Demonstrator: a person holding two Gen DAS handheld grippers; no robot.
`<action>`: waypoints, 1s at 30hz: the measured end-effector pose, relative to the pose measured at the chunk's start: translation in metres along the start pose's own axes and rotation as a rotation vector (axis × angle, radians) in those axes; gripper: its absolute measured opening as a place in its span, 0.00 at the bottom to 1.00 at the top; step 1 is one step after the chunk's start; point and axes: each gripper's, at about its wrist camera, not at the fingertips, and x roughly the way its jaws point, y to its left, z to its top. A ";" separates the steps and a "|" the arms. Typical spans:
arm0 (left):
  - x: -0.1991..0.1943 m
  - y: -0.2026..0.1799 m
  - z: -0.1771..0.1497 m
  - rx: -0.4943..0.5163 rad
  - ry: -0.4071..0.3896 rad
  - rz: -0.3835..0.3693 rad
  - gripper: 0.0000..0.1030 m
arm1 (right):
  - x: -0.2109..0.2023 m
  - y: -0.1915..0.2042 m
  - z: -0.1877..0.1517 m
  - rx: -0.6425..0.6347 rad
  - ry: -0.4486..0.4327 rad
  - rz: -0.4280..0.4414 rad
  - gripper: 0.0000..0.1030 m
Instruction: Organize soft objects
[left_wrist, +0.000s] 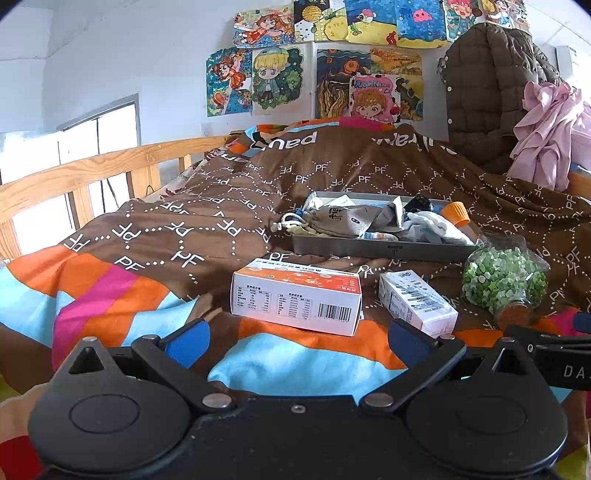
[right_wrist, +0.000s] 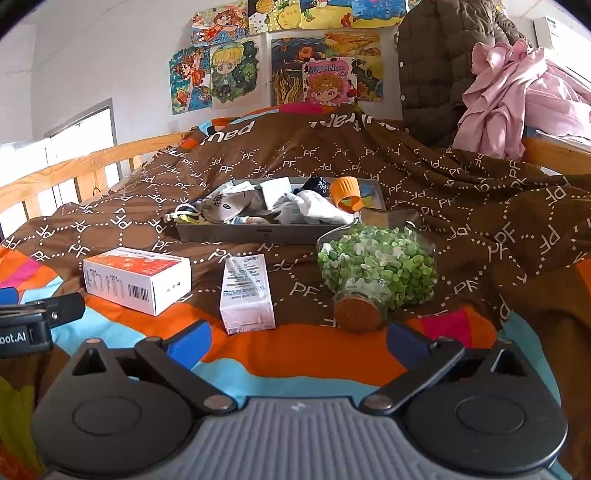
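Centre frame: brown blanket (left_wrist: 332, 177) printed "PF"; lower frame: left gripper (left_wrist: 295, 343) and right gripper (right_wrist: 295, 343) hovered level, jaws spread, empty.

Left gripper (left_wrist: 295, 341) – black linkages, blue pads, silver rivets; right gripper (right_wrist: 295, 341) – grey ribbed body.

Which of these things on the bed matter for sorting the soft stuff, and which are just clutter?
Job:
tray
pouch
socks
left gripper, open
right gripper, open

Lying about:
orange box
carton
jar
bottle
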 end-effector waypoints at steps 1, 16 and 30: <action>0.000 0.000 0.000 -0.002 0.001 0.001 0.99 | 0.000 0.000 0.000 0.000 0.001 0.000 1.00; 0.001 0.001 -0.001 -0.006 0.009 0.002 0.99 | 0.000 0.000 0.000 -0.003 0.002 0.005 1.00; -0.001 0.002 -0.003 -0.005 0.007 -0.001 0.99 | 0.000 0.000 0.000 -0.005 0.014 0.013 1.00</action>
